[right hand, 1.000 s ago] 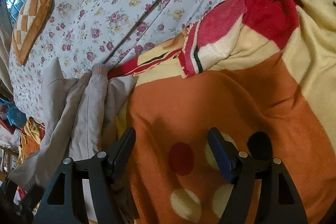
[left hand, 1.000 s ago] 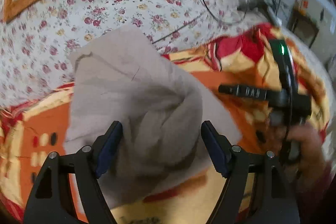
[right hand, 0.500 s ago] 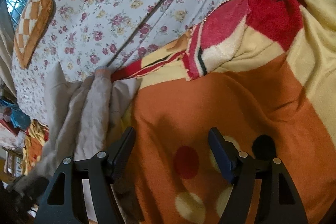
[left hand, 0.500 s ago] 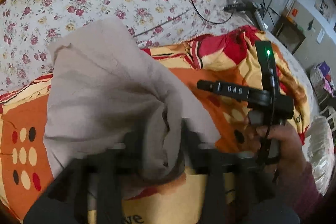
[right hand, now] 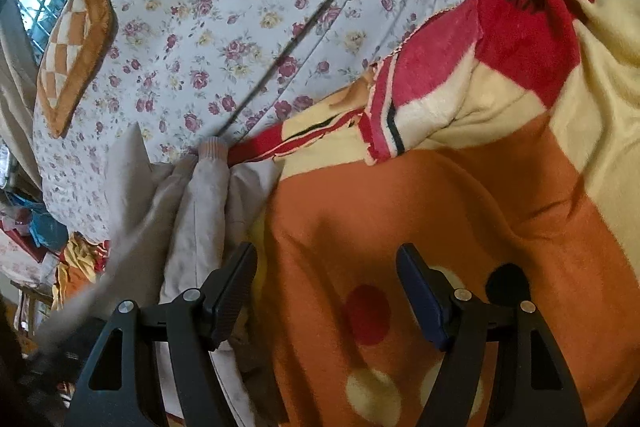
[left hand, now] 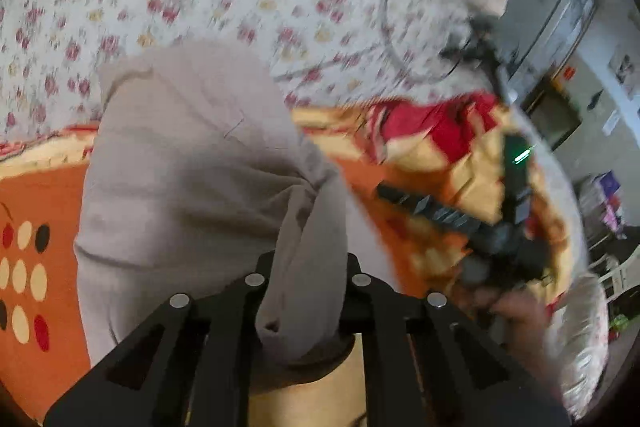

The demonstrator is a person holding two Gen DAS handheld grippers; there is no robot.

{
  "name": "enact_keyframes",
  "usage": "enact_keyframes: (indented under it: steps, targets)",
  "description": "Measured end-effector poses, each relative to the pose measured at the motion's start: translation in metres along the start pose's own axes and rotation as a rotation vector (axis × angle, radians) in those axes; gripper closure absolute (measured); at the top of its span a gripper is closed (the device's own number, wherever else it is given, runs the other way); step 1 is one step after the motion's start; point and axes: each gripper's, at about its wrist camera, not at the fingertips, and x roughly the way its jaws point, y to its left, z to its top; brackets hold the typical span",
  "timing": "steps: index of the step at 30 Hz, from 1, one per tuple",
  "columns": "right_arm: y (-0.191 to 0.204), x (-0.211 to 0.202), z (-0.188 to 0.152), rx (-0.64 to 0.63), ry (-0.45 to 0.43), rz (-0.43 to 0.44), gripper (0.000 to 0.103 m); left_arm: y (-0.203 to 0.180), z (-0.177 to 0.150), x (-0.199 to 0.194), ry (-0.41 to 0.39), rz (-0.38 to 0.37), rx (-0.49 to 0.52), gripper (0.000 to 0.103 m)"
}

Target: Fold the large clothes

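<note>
– What has the left gripper (left hand: 304, 291) got?

– Its jaws have just closed, and a bunched fold of the beige garment (left hand: 192, 187) is pinched between them. The rest of the cloth spreads away over the orange patterned blanket (left hand: 36, 203).

– And the right gripper (right hand: 326, 291)?

– Jaws spread wide over the blanket, nothing between them. The garment's ribbed cuff (right hand: 212, 147) lies to its left, at the edge of the floral bedsheet (right hand: 224, 27).

beige-grey garment (left hand: 192, 187) bunched up on orange patterned blanket, one fold pulled up into narrow ridge, rest spread flat toward floral sheet; ribbed pinkish cuff (right hand: 212, 149) at far end
</note>
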Motion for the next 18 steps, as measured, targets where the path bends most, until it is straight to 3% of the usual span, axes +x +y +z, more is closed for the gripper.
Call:
enact_keyframes:
  steps: [4,6,9,13,15,17,18]
  targets:
    - [-0.007,0.0,0.001,0.047,0.006,0.024,0.03,-0.03,0.006,-0.016,-0.055,-0.101,0.07,0.095]
    - [-0.01,-0.001,0.001,0.057,-0.002,0.018,0.03,-0.041,0.001,0.004,0.014,-0.149,0.088,0.095]
    - [-0.013,0.003,0.002,0.07,0.004,-0.001,0.03,-0.038,-0.012,0.043,0.106,-0.115,0.041,0.094]
    - [-0.018,0.001,0.0,0.084,0.002,0.0,0.03,-0.023,-0.016,0.052,0.106,-0.09,-0.009,0.087]
    - [-0.018,-0.001,0.001,0.085,-0.01,0.001,0.029,-0.027,-0.013,0.044,0.099,-0.066,0.027,0.078]
    - [-0.018,-0.002,0.002,0.095,-0.019,0.018,0.029,-0.031,-0.011,0.034,0.1,-0.064,0.05,0.051]
    - [-0.018,-0.002,0.001,0.103,-0.02,0.032,0.029,-0.03,-0.012,0.022,0.091,-0.061,0.058,0.043]
